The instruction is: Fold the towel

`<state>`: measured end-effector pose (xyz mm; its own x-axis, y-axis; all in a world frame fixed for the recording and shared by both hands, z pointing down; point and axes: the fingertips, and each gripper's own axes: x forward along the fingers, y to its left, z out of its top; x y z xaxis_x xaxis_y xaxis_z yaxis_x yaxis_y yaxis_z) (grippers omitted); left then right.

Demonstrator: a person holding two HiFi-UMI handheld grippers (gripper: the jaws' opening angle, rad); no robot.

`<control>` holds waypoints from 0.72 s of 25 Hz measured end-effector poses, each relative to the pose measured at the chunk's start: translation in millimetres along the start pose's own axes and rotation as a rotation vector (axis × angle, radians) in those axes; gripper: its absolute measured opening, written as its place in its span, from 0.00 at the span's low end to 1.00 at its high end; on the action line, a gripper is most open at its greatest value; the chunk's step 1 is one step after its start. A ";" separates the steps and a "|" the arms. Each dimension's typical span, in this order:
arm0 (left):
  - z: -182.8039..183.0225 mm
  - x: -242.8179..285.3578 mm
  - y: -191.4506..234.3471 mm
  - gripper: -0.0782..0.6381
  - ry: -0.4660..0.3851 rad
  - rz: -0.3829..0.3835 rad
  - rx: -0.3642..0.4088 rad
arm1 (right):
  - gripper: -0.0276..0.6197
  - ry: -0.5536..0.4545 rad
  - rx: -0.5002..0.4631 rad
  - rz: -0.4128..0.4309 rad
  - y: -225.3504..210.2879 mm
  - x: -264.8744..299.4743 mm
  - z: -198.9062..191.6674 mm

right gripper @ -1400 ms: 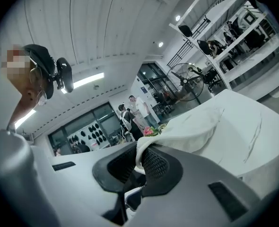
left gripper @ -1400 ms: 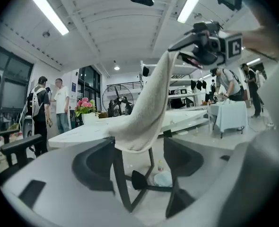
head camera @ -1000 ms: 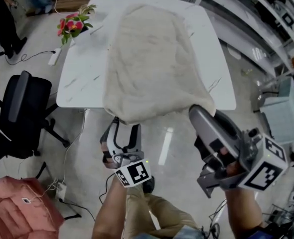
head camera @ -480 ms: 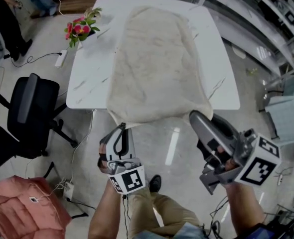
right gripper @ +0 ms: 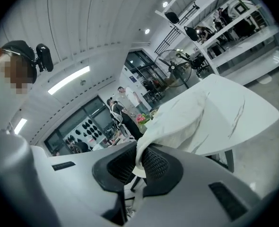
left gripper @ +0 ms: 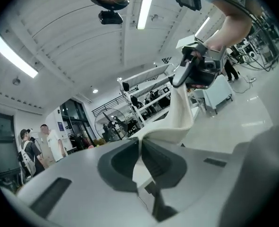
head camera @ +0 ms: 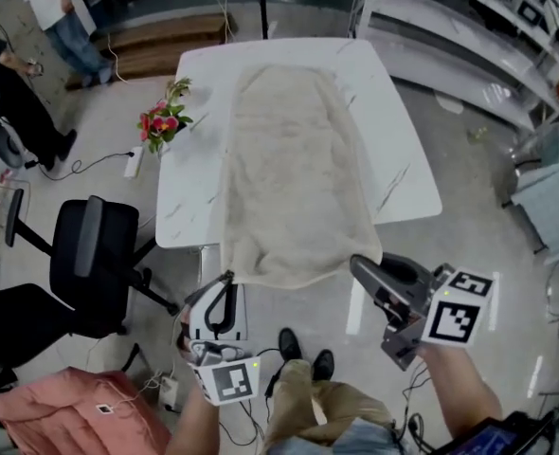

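Clamping cream terry towel (head camera: 294, 178) corners beside white marble table (head camera: 405, 180), my left gripper (head camera: 226, 281) and right gripper (head camera: 357, 263) bite shallow; may slip.

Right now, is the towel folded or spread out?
Spread out: the towel lies flat along the table, near edge overhanging, left gripper and right gripper each shut on a near corner.

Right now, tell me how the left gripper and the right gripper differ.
The left gripper holds the towel's near-left corner; the right gripper holds its near-right corner. In the head view the left gripper points straight toward the table, while the right gripper slants in from the right. Shared: both are shut on the towel's overhanging near edge.
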<state>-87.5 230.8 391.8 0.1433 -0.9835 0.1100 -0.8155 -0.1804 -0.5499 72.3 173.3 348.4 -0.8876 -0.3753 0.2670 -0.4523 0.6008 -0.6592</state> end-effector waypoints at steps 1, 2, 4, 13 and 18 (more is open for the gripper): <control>5.4 -1.0 4.5 0.14 -0.007 -0.008 0.009 | 0.10 0.005 0.011 0.000 -1.8 -1.5 -3.3; 10.3 -2.0 8.9 0.14 -0.011 -0.016 0.015 | 0.11 0.008 0.021 -0.001 -3.7 -3.2 -5.6; 19.4 -3.1 17.9 0.14 -0.012 -0.033 0.024 | 0.11 0.006 0.049 -0.001 -7.5 -7.9 -6.2; 57.1 6.6 40.1 0.14 -0.019 -0.069 0.001 | 0.11 0.029 0.078 -0.011 -27.0 -25.2 -12.2; 76.5 21.1 50.1 0.14 -0.030 -0.078 -0.009 | 0.11 -0.006 0.102 0.010 -28.0 -24.0 -5.5</control>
<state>-82.4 200.1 303.2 0.2231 -0.9665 0.1269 -0.8062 -0.2562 -0.5333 105.8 169.3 364.3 -0.8913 -0.3739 0.2564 -0.4321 0.5292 -0.7302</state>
